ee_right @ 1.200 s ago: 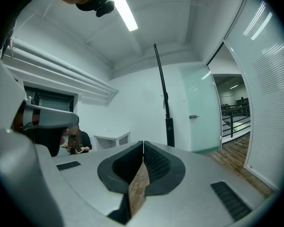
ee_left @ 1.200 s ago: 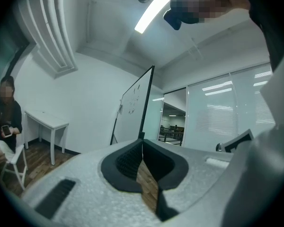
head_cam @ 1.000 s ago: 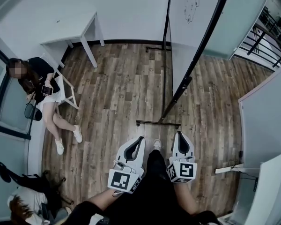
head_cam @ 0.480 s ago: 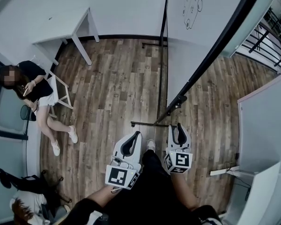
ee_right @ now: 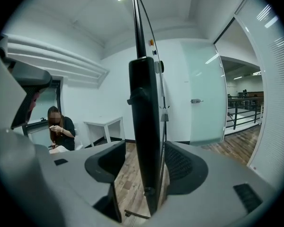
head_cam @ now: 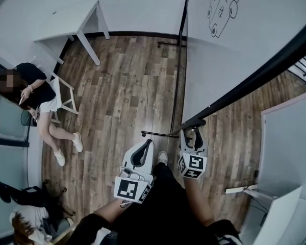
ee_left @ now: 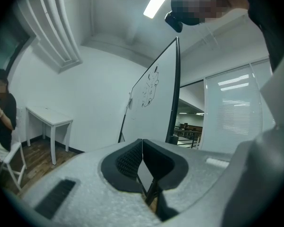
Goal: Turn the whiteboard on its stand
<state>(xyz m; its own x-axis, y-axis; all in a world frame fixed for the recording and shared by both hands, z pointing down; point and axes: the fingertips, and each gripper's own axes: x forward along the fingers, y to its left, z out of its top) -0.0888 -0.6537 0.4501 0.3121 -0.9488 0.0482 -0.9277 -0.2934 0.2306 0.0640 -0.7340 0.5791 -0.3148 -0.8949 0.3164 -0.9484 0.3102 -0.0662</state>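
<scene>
The whiteboard (head_cam: 234,50) hangs tilted in its black stand (head_cam: 179,60), its black-framed lower edge (head_cam: 255,80) running down to a corner just ahead of me. My right gripper (head_cam: 192,134) sits at that corner. In the right gripper view the black frame (ee_right: 144,103) stands upright between the pads (ee_right: 182,162); the jaws have just been opening, and floor shows between the left pad and the frame. My left gripper (head_cam: 145,146) is held lower left of the corner, shut and empty, its pads meeting (ee_left: 142,143). The left gripper view also shows the whiteboard (ee_left: 154,98).
The stand's foot bar (head_cam: 158,135) lies on the wood floor just ahead of my feet. A person (head_cam: 35,93) sits on a chair at the left by a white table (head_cam: 71,27). A white panel (head_cam: 290,142) stands at the right, a glass door (ee_right: 206,93) beyond.
Both grippers have moved forward towards the board. The right gripper has reached the board's lower corner and its jaws now stand apart round the frame. The board's edge looks closer and larger.
</scene>
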